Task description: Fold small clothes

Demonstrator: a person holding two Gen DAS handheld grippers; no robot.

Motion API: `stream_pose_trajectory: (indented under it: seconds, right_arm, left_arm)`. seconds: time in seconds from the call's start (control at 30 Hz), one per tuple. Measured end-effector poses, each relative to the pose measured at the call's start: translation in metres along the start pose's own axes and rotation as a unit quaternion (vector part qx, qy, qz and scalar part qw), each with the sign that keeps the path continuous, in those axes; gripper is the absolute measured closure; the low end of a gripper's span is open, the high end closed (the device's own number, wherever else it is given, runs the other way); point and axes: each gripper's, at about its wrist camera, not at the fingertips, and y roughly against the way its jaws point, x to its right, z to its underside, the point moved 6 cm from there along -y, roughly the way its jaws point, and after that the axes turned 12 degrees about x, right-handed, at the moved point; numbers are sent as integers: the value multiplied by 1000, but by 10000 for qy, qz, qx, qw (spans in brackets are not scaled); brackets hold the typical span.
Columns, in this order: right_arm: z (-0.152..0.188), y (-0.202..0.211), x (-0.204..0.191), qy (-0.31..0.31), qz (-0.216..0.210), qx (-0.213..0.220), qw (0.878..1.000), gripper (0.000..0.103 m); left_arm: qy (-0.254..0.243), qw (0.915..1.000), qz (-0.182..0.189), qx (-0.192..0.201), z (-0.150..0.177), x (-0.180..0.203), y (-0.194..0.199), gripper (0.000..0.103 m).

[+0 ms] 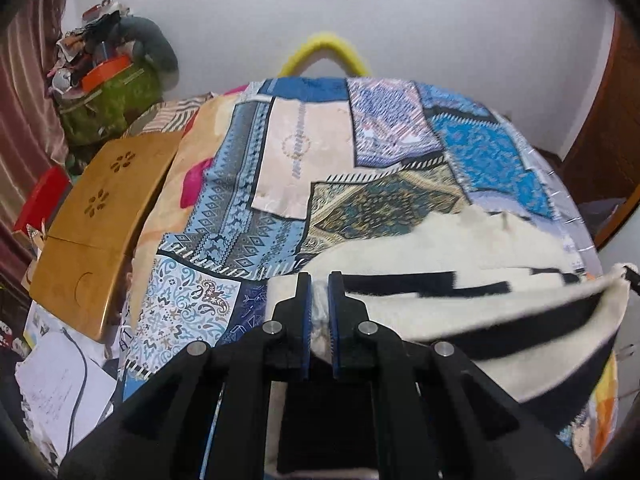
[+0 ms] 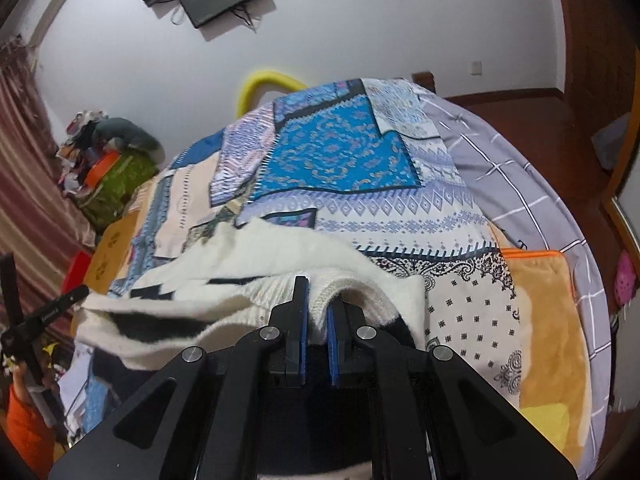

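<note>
Cream sweater (image 1: 460, 240) with black bands; blue patchwork bedspread (image 1: 256, 200) in paisley and diamond prints; yellow hoop (image 1: 324, 46).

No legible text, brand, number or sign in either view. Lower left of the left wrist view: loose white papers (image 1: 60, 396) carry faint handwriting, too blurred to read. Lower left edge of the patterned bedspread (image 1: 248, 208): a few dark letter-like marks, not readable.
</note>
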Motion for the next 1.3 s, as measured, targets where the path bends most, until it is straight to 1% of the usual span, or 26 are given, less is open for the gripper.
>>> stream_pose_trajectory:
  seconds: [0.17,0.43,0.5,0.57,0.7,0.83,0.93,0.97,1.0,1.1,1.2,1.23,1.27,1.3]
  right_arm:
    - [2,-25,7,3,83,-138,9999,96]
    - [3,-56,21,-141,138,-270,9994,96]
    - [2,-60,23,-128,154,-281,9994,96]
    - [0,-63,24,-146,165,-282,9994,96]
    - [-1,-69,26,-120,222,-355,9990,96]
    - [-2,-64,24,-108,204,-404,9989,95]
    - [-8,-58,24,-121,187,-367,9991,91]
    - [-11,-53,24,-84,225,-316,9992,86]
    - [-14,-51,25,-30,292,-247,9993,77]
    - [-26,-37,28,105,395,-1,9992,63]
    - [-29,-32,33,131,338,-56,9993,59]
    - [-28,-33,33,190,342,-94,9992,58]
    - [-25,-34,34,264,353,-150,9989,54]
    - [-21,-37,34,336,351,-233,9985,53]
  left_arm:
    - [-143,9997,-164,-149,5,-2,-31,96]
    - [-79,9993,-285,-244,3,-13,-62,96]
    - [-85,9990,-369,-247,1,-16,-67,100]
    - [-101,9985,-477,-265,-1,-20,-72,101]
    - [10,9985,-351,-419,0,-27,-78,101]
    - [-149,9984,-303,-464,4,-27,-73,101]
    - [-93,9983,-219,-526,6,-29,-66,100]
    - [-59,9983,-188,-540,6,-29,-64,100]
    - [-18,9984,-148,-552,6,-30,-61,99]
    - [68,9983,-6,-585,6,-30,-54,98]
    - [1,9982,103,-595,6,-25,-50,91]
    - [-25,9981,126,-607,7,-22,-50,85]
    - [-64,9980,148,-618,7,-19,-51,78]
    - [-81,9979,165,-623,8,-18,-51,74]
